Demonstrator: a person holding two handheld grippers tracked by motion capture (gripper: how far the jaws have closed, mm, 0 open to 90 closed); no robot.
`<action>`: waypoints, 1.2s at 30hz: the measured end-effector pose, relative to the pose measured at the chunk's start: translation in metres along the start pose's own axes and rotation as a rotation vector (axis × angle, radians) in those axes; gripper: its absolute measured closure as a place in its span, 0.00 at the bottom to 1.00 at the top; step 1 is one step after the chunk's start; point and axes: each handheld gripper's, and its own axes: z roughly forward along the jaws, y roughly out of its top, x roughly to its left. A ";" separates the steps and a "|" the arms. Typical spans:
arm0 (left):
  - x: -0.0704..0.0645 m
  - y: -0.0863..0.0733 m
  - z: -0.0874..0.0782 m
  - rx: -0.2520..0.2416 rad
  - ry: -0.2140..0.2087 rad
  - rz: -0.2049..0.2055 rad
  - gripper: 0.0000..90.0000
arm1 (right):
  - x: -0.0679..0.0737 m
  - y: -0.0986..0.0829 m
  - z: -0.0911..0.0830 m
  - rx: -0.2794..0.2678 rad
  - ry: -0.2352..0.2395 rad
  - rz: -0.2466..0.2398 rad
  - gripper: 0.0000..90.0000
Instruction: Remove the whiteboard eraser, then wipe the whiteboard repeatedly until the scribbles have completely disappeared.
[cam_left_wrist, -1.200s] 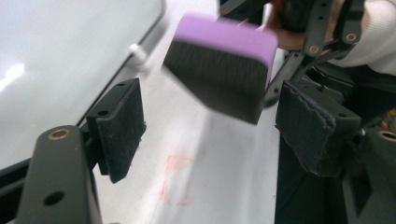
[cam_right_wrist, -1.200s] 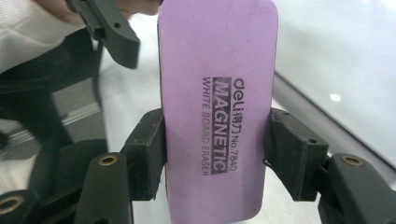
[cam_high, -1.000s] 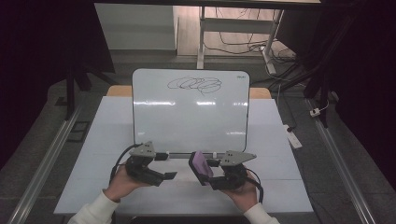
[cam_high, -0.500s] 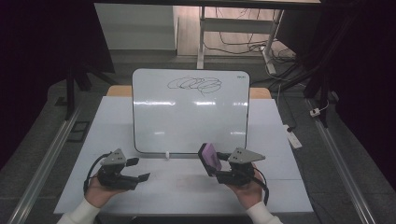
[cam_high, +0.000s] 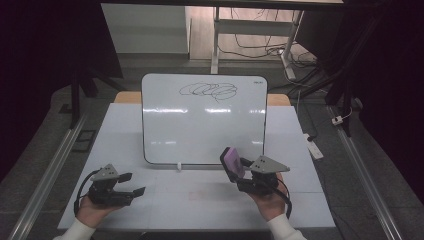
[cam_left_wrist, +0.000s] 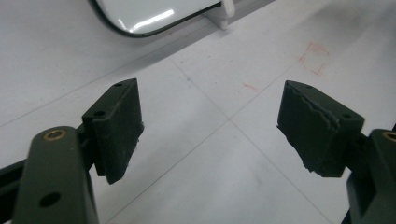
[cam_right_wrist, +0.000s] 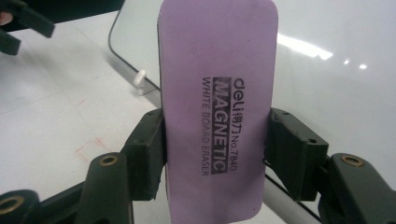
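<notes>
Right gripper (cam_right_wrist: 215, 140) jaws grasp the purple eraser (cam_right_wrist: 217, 107); left gripper (cam_left_wrist: 210, 126) jaws released, empty.

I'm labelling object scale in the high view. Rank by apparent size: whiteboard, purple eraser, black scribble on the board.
1. whiteboard
2. black scribble
3. purple eraser, held in the right gripper; it stands edge-on and nearer the camera, so this rank is unsure.

the purple eraser (cam_right_wrist: 217, 112) is running off the top and bottom edges of the right gripper view, hiding much of the whiteboard (cam_right_wrist: 336, 60) behind it. the scribble (cam_high: 208, 91) on the board is staying too small to read from above.
</notes>
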 end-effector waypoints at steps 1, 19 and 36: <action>0.001 -0.001 0.000 0.000 0.000 -0.002 0.25 | 0.000 0.000 0.000 0.000 -0.004 -0.002 0.45; 0.003 0.001 0.001 -0.003 -0.003 -0.005 0.25 | -0.008 0.016 -0.005 -0.021 -0.105 -0.028 0.45; 0.005 -0.002 0.004 0.005 -0.013 -0.001 0.25 | -0.056 0.092 0.017 -0.031 -0.302 -0.030 0.45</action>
